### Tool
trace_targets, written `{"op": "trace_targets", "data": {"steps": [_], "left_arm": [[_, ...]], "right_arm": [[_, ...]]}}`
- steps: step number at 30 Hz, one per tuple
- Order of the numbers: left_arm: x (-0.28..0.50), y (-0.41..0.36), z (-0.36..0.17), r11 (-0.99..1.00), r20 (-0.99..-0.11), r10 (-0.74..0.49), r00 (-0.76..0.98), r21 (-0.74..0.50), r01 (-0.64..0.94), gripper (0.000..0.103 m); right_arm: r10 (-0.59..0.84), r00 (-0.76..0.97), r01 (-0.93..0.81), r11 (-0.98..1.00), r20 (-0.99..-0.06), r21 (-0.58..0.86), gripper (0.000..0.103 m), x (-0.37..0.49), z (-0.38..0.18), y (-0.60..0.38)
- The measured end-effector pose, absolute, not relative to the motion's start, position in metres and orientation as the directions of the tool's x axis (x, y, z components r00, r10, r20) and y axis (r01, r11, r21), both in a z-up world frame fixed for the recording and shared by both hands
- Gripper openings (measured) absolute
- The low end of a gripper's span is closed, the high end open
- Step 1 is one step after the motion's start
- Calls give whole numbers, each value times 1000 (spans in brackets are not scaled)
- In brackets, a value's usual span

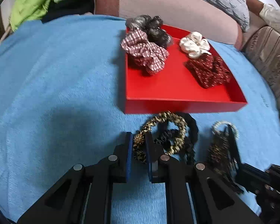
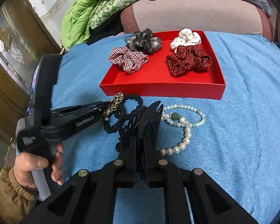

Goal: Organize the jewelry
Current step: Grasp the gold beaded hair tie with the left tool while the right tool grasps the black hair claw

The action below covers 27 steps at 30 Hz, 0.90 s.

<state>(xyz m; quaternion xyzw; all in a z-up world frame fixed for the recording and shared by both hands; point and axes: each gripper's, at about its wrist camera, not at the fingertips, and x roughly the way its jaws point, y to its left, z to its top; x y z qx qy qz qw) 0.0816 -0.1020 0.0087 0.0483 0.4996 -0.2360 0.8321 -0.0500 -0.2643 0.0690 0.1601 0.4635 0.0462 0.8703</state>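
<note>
Already four fabric scrunchies lie in the shallow red cardboard tray (image 2: pixel 158 89), while the left gripper (image 1: pixel 139 140) pinches a gold-patterned hair tie (image 1: pixel 169 130) and the right gripper (image 2: pixel 145 160) clamps a black filigree hair clip (image 2: pixel 140 130), pearl bracelets (image 2: pixel 184 123) remaining on the blue towel (image 2: pixel 233 130).

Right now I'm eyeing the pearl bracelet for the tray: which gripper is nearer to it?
Right. The right gripper holds a black clip beside the pearl bracelet; the left gripper is farther off, on the gold hair tie.
</note>
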Motion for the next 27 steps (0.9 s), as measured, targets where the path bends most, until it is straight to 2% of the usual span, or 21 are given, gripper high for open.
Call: {"op": "trace_targets", "data": {"steps": [10,27], "left_arm": [[60,-88,25,885,-837,-372,401,-189,425,12],[4,-74,105,863,-739,-447,504,-209,459,12]], "right_arm": [[235,557,75,941,-797,330,8,-53,67,-264],[250,626,77,923,-739,377,8,-80,104,-272]]}}
